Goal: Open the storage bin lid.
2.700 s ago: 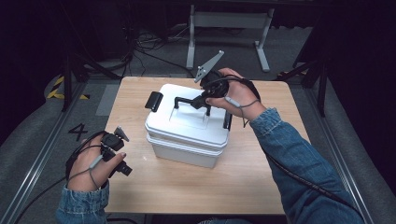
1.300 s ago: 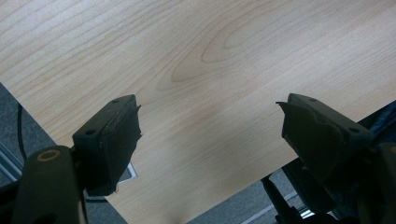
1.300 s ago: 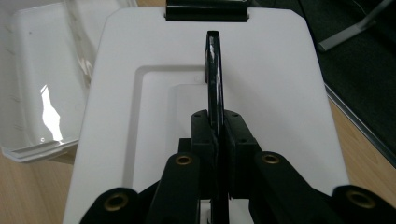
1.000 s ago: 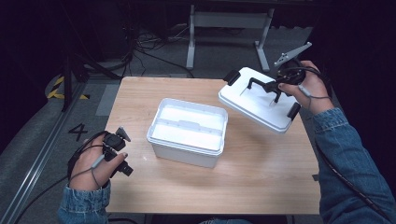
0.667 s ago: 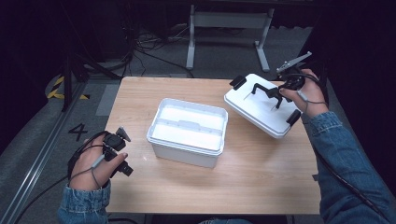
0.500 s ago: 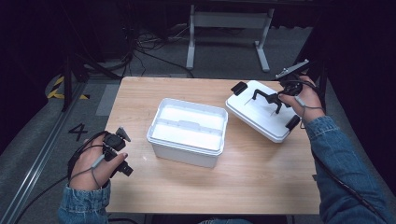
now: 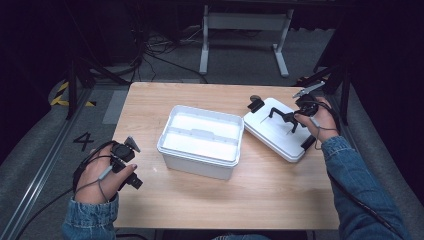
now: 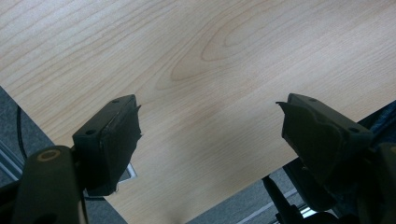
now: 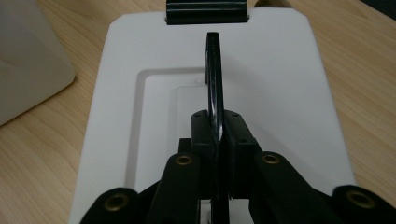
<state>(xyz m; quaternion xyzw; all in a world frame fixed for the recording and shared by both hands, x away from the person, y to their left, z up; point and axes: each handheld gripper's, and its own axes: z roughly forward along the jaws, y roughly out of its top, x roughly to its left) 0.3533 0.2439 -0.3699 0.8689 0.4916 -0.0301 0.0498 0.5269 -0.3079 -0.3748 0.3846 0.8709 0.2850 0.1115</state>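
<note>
Now pinching the black handle (image 9: 214,79) of the white lid (image 7: 277,131) with the right gripper (image 7: 294,121), lid resting beside the open box (image 7: 200,141); risking a scrape or tip if tugged sideways. Left gripper (image 8: 210,140) idling, jaws apart.

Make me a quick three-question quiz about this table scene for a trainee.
1. True or false: the white box is open on top.
2. What part of the lid do the right tongs pinch?
A. its black handle
B. a corner
C. an end latch
3. Fill in: the left tongs are ____ over bare wood of the table.

Key
1. True
2. A
3. open
</note>
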